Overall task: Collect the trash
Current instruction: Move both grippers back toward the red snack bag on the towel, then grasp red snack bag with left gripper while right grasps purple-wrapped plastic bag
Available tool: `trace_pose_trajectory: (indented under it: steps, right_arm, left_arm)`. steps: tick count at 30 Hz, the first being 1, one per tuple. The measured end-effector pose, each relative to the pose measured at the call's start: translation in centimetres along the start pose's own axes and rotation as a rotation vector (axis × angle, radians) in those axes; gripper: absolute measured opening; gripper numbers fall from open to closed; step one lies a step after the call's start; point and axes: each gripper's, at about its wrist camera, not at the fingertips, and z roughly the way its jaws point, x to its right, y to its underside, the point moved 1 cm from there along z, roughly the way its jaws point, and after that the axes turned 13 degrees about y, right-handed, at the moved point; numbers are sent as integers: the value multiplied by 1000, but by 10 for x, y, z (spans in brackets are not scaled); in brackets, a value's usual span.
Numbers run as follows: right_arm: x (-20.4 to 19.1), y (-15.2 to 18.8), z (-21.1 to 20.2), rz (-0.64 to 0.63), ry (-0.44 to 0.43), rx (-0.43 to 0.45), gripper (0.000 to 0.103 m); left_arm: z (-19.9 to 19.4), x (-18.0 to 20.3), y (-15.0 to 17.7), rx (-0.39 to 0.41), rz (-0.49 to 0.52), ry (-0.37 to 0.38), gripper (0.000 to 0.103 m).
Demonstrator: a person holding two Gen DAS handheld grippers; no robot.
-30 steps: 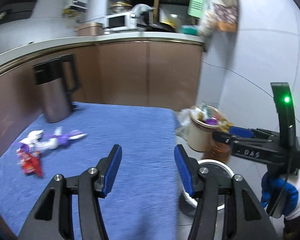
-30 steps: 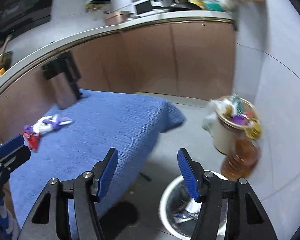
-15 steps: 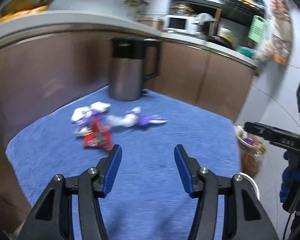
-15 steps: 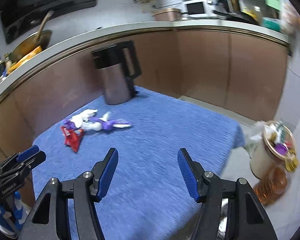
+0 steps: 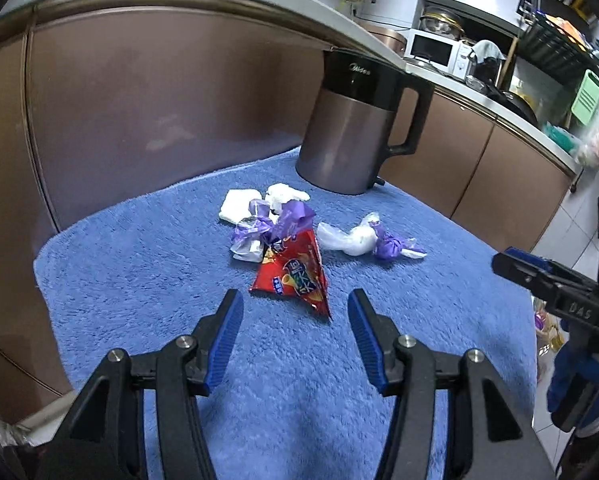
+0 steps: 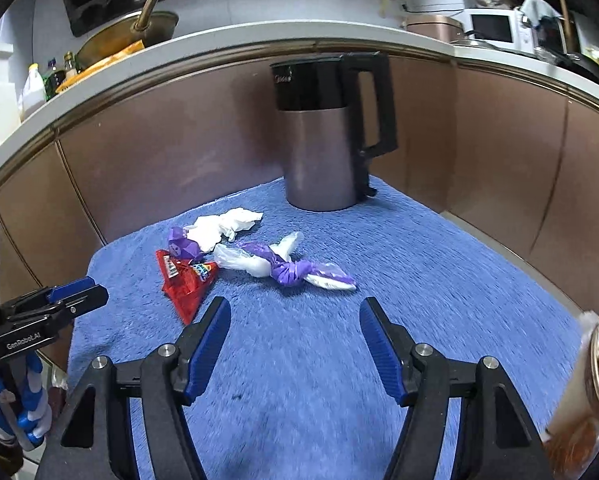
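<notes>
Both the left gripper (image 5: 295,318) and right gripper (image 6: 295,326) hover wide apart and empty over the blue towel (image 5: 139,264), the red snack wrapper (image 5: 295,274) at the left's twelve o'clock, purple-and-white scraps (image 6: 283,266), perhaps knotted bags, just beyond.

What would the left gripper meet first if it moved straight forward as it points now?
Most likely the red snack wrapper: it lies on the blue towel just ahead of the open left gripper, roughly centred between its fingers. Depth is uncertain.
</notes>
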Motion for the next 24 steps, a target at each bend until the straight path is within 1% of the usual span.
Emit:
trace_pose_trajectory:
  steps: [5, 12, 16, 20, 24]
  right_arm:
    - [-6, -11, 35, -48, -20, -19, 65]
    - [-27, -21, 77, -133, -53, -46, 65]
    - [-39, -21, 94, -174, -65, -56, 65]
    - [-46, -22, 108, -212, -53, -64, 66]
    - [-49, -20, 126, -250, -30, -81, 66]
  left_arm:
    - [20, -6, -5, -17, -37, 10, 52]
    - [40, -5, -12, -34, -20, 9, 52]
    - [53, -5, -15, -43, -9, -3, 52]
    - [65, -5, -15, -48, 3, -21, 52]
    - [78, -6, -16, -63, 8, -18, 52]
